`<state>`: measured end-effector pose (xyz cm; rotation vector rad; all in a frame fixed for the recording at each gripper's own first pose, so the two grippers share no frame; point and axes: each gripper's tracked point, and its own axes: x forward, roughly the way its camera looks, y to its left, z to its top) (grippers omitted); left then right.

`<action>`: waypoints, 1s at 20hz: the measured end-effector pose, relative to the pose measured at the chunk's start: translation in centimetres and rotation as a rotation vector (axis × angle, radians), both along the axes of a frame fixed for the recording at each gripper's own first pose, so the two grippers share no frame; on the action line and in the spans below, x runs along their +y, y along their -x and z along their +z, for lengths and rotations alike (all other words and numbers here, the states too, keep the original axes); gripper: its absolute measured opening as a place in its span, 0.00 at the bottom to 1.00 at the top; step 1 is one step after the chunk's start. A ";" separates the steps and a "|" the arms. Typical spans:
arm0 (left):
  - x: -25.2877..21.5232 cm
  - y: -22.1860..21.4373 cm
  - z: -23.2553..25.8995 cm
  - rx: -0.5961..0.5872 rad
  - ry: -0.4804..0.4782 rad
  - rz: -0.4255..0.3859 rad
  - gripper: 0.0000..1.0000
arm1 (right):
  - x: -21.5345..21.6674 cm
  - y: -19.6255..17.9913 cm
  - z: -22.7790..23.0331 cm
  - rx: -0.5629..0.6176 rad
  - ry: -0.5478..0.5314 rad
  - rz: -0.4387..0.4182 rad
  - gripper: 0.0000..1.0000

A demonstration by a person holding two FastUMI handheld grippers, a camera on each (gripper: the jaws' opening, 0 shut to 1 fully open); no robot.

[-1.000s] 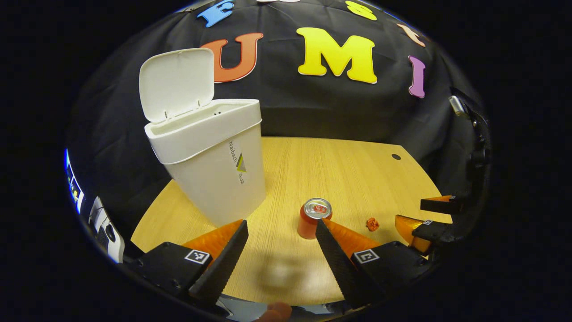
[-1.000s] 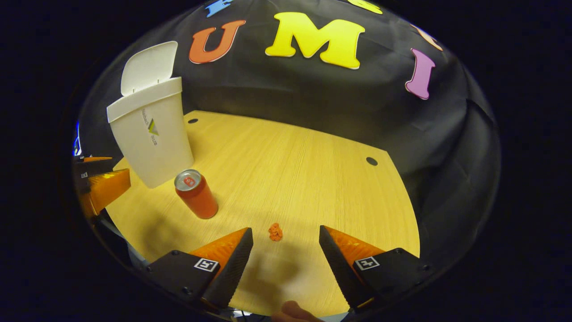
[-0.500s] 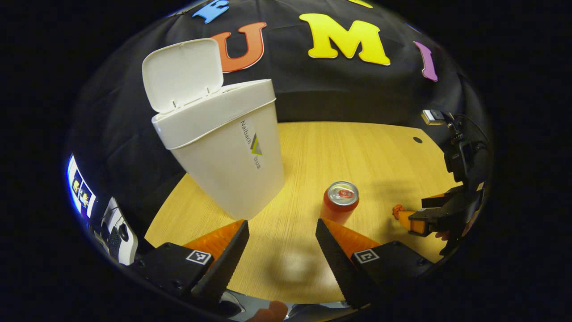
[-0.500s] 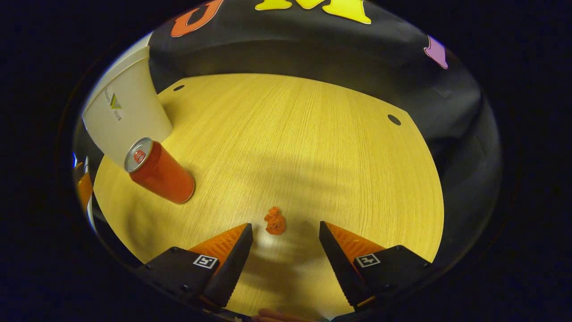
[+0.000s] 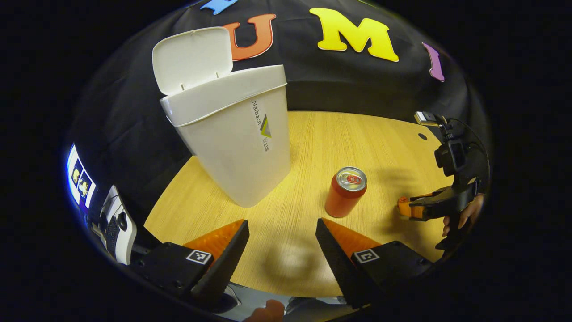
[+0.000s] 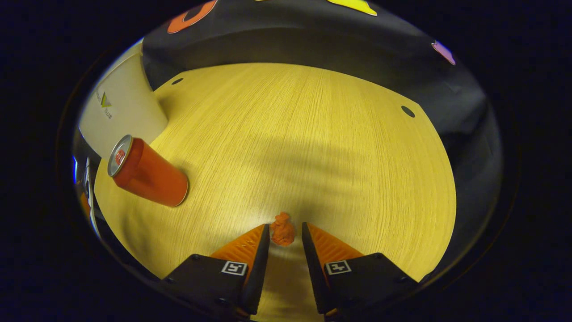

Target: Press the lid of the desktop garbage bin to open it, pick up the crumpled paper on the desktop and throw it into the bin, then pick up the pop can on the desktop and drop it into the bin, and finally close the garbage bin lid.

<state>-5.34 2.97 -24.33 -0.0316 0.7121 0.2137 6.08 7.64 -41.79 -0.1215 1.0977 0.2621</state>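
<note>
Right gripper view: my right gripper (image 6: 285, 234) fingers pinching crumpled paper (image 6: 283, 229); lid (image 5: 193, 59) open; next lift to bin (image 5: 234, 143). L gripper (image 5: 281, 230) fingers spread.

White bin, red can, orange-red paper on pale wood.

The bin (image 5: 232, 147), upper left of the left gripper view, is plain white with a white lid (image 5: 193, 58) and a small label bearing a yellow-green and dark triangle. The can (image 5: 345, 192), at centre right of that view, has an orange-red body and a silver top with a red tab; in the right gripper view it lies at the left edge. The paper (image 6: 282, 230), low centre of the right gripper view, is orange-red. The table (image 6: 313, 134) is light yellow wood with fine straight grain and small dark round holes.
</note>
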 end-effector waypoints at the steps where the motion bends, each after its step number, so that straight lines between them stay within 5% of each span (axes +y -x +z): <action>1: 0.0 0.0 0.1 -0.004 -0.002 -0.004 0.99 | 0.0 0.0 -0.1 -0.001 0.000 0.000 0.43; 2: -0.2 0.2 0.1 -0.007 0.002 -0.013 0.99 | 0.1 0.0 -0.1 0.003 -0.013 0.004 0.34; 6: -0.3 1.1 0.0 -0.001 0.002 -0.023 0.99 | 0.2 0.0 -0.2 0.011 -0.016 0.022 0.32; 7: -0.3 1.4 -0.1 0.001 0.006 -0.025 0.99 | 0.1 0.2 -0.3 0.012 -0.010 0.029 0.22; 10: -0.4 2.1 -0.2 0.005 0.012 -0.030 0.99 | 0.3 0.1 0.0 0.000 -0.009 0.052 0.22; 11: -0.4 2.2 -0.1 0.001 0.013 -0.033 0.99 | 0.4 0.2 -0.3 0.000 -0.010 0.048 0.11; 15: -0.6 2.6 0.5 -0.014 0.014 -0.057 0.99 | -0.1 0.3 0.6 -0.018 -0.006 0.026 0.11; 20: -1.0 2.6 0.8 -0.041 0.018 -0.106 0.99 | -1.0 -0.6 6.9 -0.124 -0.026 0.023 0.11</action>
